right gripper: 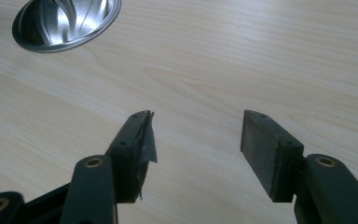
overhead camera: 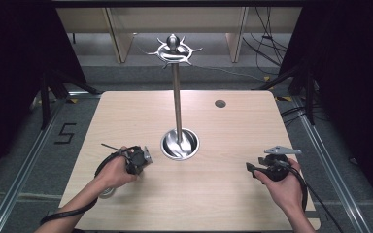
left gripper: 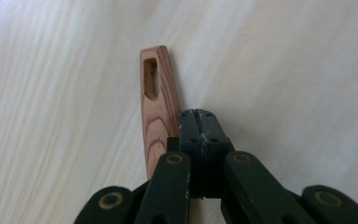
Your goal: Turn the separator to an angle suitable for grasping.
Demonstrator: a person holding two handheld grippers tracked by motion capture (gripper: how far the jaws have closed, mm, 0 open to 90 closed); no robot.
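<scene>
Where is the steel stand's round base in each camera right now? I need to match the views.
High view: round base at table centre, under the pole, between both grippers.
Right gripper view: round base in the top left corner, beyond the open right gripper.
Left gripper view: camera faces a wooden handle beside the shut left gripper.
Shared landmark: the pale tabletop.

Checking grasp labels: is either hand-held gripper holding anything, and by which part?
Left hand-held gripper is shut on the wooden handle, gripped partway down, below its slotted end. Right hand-held gripper is open, empty.
</scene>
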